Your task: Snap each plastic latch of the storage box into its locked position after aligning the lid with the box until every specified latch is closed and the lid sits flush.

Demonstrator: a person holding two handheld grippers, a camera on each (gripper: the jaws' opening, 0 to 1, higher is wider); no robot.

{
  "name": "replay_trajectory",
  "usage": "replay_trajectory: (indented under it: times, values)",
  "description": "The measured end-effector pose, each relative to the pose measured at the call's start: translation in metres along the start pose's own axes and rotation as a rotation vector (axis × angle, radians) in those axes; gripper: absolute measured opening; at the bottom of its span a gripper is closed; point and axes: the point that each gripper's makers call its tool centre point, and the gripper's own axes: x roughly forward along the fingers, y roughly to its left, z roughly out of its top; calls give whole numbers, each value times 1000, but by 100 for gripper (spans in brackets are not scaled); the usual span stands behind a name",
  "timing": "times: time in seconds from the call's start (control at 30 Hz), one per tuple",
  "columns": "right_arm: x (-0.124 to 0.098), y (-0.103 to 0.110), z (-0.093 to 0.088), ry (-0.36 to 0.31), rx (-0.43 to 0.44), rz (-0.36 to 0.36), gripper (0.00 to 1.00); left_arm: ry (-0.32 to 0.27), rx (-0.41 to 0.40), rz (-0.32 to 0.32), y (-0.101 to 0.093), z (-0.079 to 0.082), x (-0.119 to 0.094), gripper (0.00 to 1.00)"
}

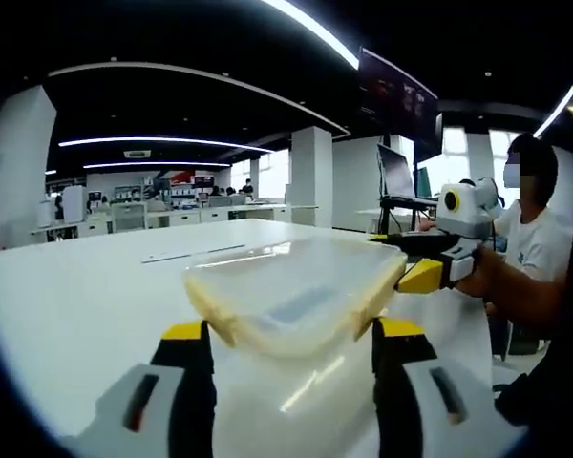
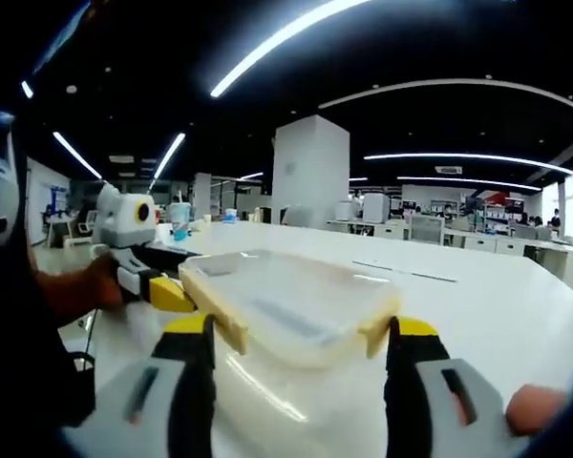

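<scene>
One storage box (image 1: 291, 296) and two grippers, left (image 1: 291, 348), right (image 2: 301, 348).

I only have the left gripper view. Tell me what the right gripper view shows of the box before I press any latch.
Observer: The right gripper has its jaws open, one to each side of the storage box's near end.
Operator: Report where my left gripper sits from there.
Observer: The left gripper comes in from the left, its yellow tip at the box's left edge, with a hand holding it.
Operator: Give me the latches on that end.
Observer: Two cream latches flank the near end, one beside each jaw. I cannot tell whether they are snapped shut.
</scene>
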Motion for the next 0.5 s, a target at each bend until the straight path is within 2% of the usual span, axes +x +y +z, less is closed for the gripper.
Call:
replay_trajectory:
  times: [0.07,0.17,0.33,0.37,0.4,0.43,0.5]
  values:
    - [0,0,0,0,1,1,67,0,2,0,0,0,0,61]
    - [2,0,0,0,3,2,67,16,54,18,0,-2,1,60]
    - [5,-2,-1,-9,8,3,68,9,36,6,0,0,0,60]
    - [6,-1,-13,52,32,5,66,9,38,7,0,0,0,60]
    - [10,18,-33,132,51,100,59,20,37,10,0,-2,-1,60]
    - [22,0,-34,59,17,17,60,9,39,5,-1,1,-3,60]
    - [7,16,-33,118,38,3,59,0,40,-3,-3,4,-4,60]
